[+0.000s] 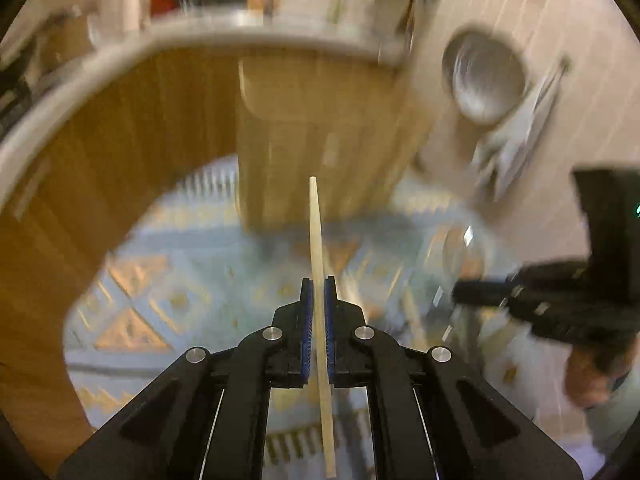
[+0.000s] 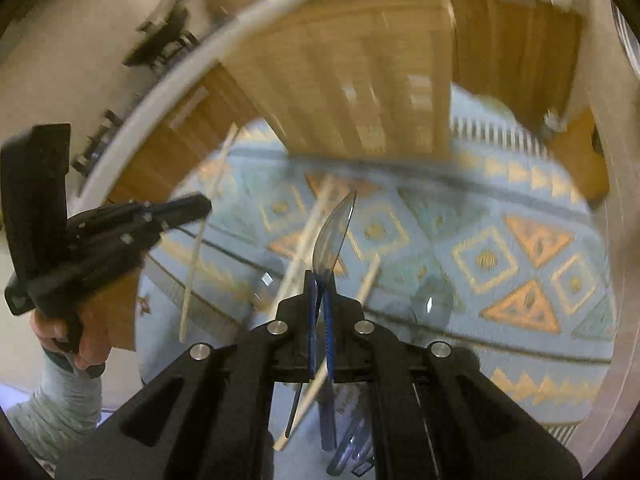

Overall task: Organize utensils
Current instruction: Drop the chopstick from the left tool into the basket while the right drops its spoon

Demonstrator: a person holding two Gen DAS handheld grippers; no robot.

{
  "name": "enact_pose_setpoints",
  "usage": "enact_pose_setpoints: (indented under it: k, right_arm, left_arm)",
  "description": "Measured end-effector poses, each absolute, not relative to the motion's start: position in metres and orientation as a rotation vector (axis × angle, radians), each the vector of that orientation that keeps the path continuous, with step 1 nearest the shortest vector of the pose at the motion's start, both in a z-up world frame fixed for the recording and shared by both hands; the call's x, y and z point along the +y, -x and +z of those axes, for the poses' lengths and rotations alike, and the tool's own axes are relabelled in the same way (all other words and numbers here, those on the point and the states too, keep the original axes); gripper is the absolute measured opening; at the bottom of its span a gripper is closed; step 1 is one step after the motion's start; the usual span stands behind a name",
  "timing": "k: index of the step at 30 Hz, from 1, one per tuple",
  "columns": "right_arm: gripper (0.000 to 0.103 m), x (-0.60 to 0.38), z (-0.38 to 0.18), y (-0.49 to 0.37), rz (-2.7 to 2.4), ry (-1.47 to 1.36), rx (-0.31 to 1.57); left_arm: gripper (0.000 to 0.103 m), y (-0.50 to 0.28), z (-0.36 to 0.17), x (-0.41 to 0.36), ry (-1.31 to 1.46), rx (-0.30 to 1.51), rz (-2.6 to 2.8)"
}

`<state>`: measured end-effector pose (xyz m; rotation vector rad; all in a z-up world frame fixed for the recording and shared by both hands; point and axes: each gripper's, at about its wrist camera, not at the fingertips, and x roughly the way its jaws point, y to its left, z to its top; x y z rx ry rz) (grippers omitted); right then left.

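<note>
Left gripper (image 1: 319,280) pinched on a wooden chopstick (image 1: 316,240), held lengthwise between the blue pads (image 1: 306,320), tip sticking out ahead over the patterned blue placemat (image 1: 168,280), tail running back under the jaws. Right gripper (image 2: 320,276) clamped on a clear plastic spoon (image 2: 334,232), bowl up and forward, handle passing down between the pads. Only in left view: metal bowl (image 1: 484,80) with blurred silvery cutlery (image 1: 516,148) beside it on pale surface at upper right, plus right gripper seen from the side (image 1: 532,300), hand (image 1: 592,376) under it. Only in right view: loose chopsticks (image 2: 308,232) lying crossed on the mat under the spoon, more clear plastic utensils (image 2: 352,440) near bottom edge, partly hidden behind gripper body. Same view: left gripper (image 2: 200,204) off to the left, thin stick hanging from it. Wooden organizer box (image 2: 352,80) beyond the mat in both views, compartments unreadable. Heavy motion blur throughout; background clutter past the table rim (image 1: 120,52) not identifiable.
</note>
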<state>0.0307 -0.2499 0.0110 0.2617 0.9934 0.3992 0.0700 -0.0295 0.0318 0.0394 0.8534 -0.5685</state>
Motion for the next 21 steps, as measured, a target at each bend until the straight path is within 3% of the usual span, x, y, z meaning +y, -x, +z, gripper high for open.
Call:
enact_pose_setpoints:
  k: [5, 10, 15, 21]
  right_arm:
    - [0.003, -0.255, 0.072, -0.031, 0.394, -0.239, 0.751]
    - [0.003, -0.257, 0.123, -0.052, 0.303, -0.18, 0.545]
    - [0.003, -0.267, 0.147, -0.082, 0.125, -0.111, 0.381]
    - [0.003, -0.278, 0.122, -0.133, -0.062, -0.05, 0.316]
  left_arm:
    - [0.003, -0.066, 0.11, -0.022, 0.077, 0.531, -0.533]
    - [0.003, -0.083, 0.151, -0.041, 0.164, 0.334, -0.517]
    - [0.003, -0.11, 0.16, -0.066, 0.158, 0.178, -0.427]
    - [0.003, -0.148, 0.141, -0.083, 0.158, 0.13, -0.337]
